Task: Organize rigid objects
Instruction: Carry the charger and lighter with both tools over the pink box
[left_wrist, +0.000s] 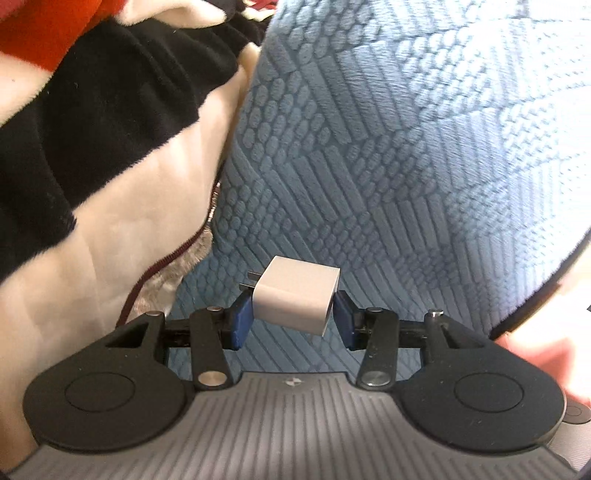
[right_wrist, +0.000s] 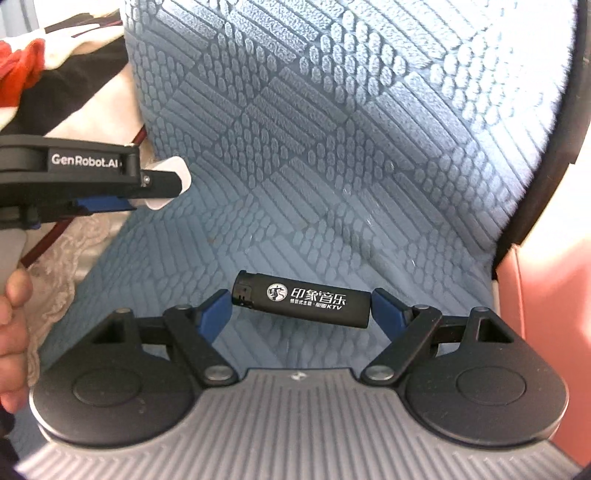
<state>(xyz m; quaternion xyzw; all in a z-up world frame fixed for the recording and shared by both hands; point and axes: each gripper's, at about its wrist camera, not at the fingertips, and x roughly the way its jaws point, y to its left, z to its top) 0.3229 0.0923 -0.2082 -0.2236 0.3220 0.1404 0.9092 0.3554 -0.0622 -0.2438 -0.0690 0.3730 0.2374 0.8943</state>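
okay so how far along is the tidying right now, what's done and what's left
Nothing looks put away yet: neither view shows a sorted spot or container. In hand: the left tool is shut on the white charger plug, and the right tool grips the black lighter end to end, both above the blue textured cushion. Left to do: set both items down wherever they belong.

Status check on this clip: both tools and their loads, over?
Left tool shut on small white plastic charger plug. Right tool shut on black printed lighter, held endwise. Both above blue textured fleece blanket; nothing blocking.
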